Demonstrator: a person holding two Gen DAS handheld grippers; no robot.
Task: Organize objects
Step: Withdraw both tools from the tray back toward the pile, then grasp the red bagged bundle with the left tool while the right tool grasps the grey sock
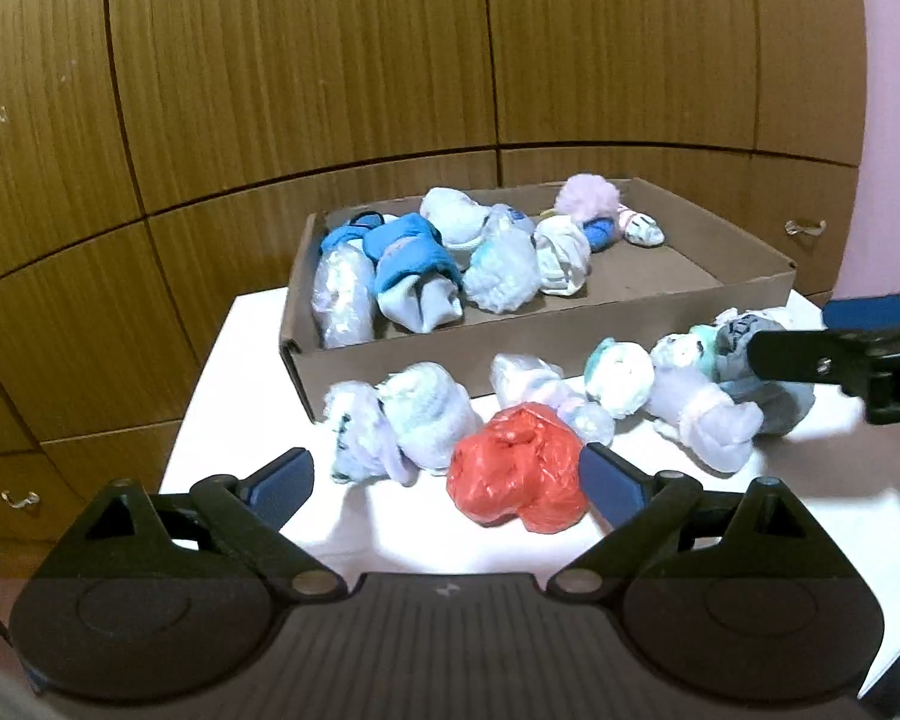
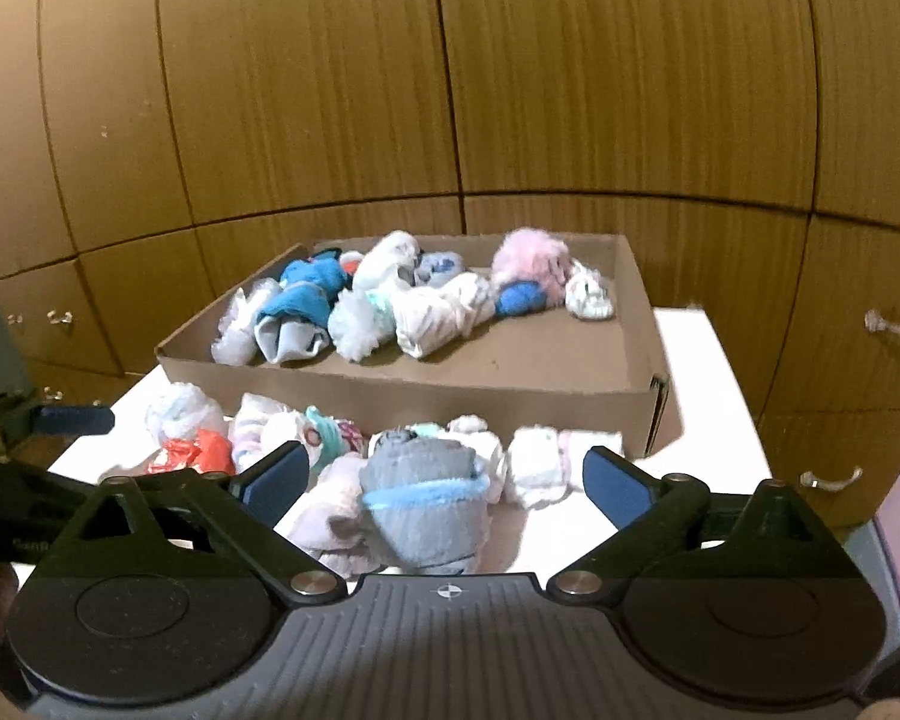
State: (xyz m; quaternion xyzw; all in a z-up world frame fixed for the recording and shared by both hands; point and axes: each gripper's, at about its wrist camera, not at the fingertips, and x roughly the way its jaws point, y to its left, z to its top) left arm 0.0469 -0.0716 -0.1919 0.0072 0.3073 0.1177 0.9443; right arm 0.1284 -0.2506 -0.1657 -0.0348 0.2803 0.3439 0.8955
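A brown cardboard box (image 1: 390, 360) on the white table (image 1: 390, 534) holds several rolled socks, blue, white and pink. In front of it lies a row of loose sock bundles (image 1: 426, 414). A red plastic bundle (image 1: 519, 468) lies nearest me, between the wide-open fingers of my left gripper (image 1: 447, 474), close to the right pad. In the right wrist view a grey sock roll with a blue band (image 2: 420, 498) lies between the fingers of my open right gripper (image 2: 447, 468); the pads stand apart from it. The box (image 2: 450, 396) is just behind it.
Wooden cabinet doors (image 1: 330, 90) with small metal handles (image 2: 894, 324) stand close behind the table. A pink wall (image 1: 894, 120) shows at the right. The table's left edge (image 1: 204, 384) and right edge (image 2: 744, 414) drop off near the box. The box's right part has bare floor (image 2: 540, 354).
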